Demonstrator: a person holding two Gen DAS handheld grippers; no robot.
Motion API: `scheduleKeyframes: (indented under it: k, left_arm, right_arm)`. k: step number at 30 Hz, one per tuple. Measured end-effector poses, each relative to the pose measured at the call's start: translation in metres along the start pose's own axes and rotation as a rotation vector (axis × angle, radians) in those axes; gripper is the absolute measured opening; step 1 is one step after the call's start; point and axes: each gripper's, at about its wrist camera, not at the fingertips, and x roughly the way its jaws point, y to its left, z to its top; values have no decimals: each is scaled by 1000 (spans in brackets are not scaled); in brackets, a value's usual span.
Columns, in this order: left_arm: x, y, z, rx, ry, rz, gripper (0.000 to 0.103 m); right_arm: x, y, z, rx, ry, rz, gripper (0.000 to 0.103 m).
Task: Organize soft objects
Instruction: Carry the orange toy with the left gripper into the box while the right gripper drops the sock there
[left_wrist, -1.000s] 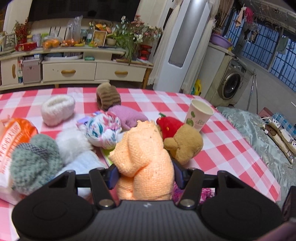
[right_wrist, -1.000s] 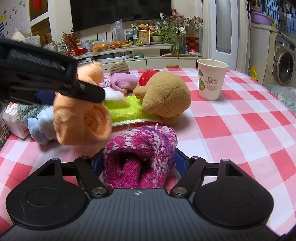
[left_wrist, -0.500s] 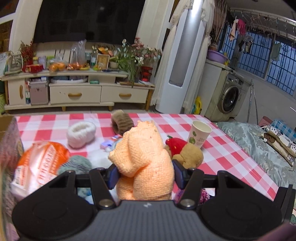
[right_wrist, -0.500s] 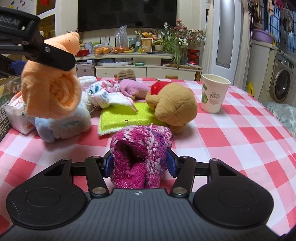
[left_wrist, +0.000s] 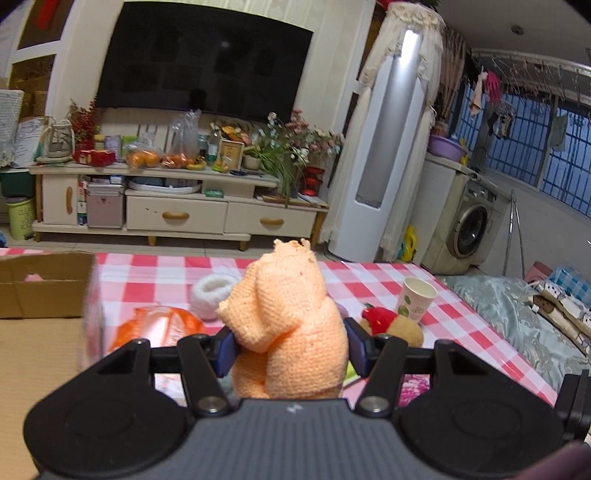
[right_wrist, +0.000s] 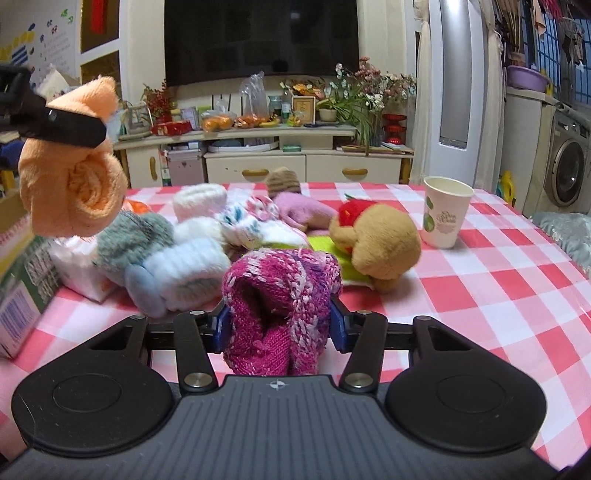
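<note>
My left gripper (left_wrist: 290, 349) is shut on a rolled orange knit sock (left_wrist: 288, 325) and holds it high above the red-checked table (left_wrist: 480, 332). The orange sock also shows in the right wrist view (right_wrist: 70, 184), raised at the left. My right gripper (right_wrist: 279, 325) is shut on a magenta knit sock (right_wrist: 280, 299), lifted just above the table (right_wrist: 498, 295). A pile of soft things lies behind: grey sock (right_wrist: 136, 232), pale blue sock (right_wrist: 184, 273), white sock (right_wrist: 199, 195), floral sock (right_wrist: 251, 218), pink sock (right_wrist: 303, 206), brown sock (right_wrist: 282, 179), and a brown plush toy (right_wrist: 380, 240).
A paper cup (right_wrist: 445, 210) stands at the table's right. A green cloth (right_wrist: 325, 247) lies under the plush. A cardboard box (left_wrist: 40, 288) is at the left, with a printed box (right_wrist: 22, 280) and an orange-white packet (left_wrist: 159, 328) nearby. Bedding (left_wrist: 517, 325) lies right of the table.
My left gripper has risen and moved left with the orange sock, bringing the cardboard box into view. My right gripper has lifted the magenta sock a little and closed tighter on it.
</note>
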Motion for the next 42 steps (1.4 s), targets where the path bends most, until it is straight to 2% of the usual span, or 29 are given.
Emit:
scheduleKeyframes:
  k: [10, 15, 22, 29, 34, 39, 42]
  left_arm:
    - [-33, 41, 9, -63, -63, 75, 58]
    - [-46, 67, 10, -89, -82, 143, 58]
    - [-60, 107, 9, -131, -98, 282, 58]
    - [-66, 144, 7, -185, -74, 399, 58]
    - [-67, 163, 1, -218, -37, 441, 58]
    - [-68, 176, -4, -232, -7, 468, 59]
    - [-67, 179, -5, -230, -1, 477, 66]
  right_arm:
    - [-6, 39, 30, -24, -54, 126, 62]
    - [-11, 70, 47, -62, -86, 223, 62]
    - [-14, 120, 67, -96, -102, 392, 62]
    - [-7, 171, 69, -153, -71, 506, 63]
    - [2, 194, 66, -172, -29, 556, 64]
    - [-1, 204, 57, -183, 11, 564, 71]
    - [0, 207, 54, -172, 32, 569, 79]
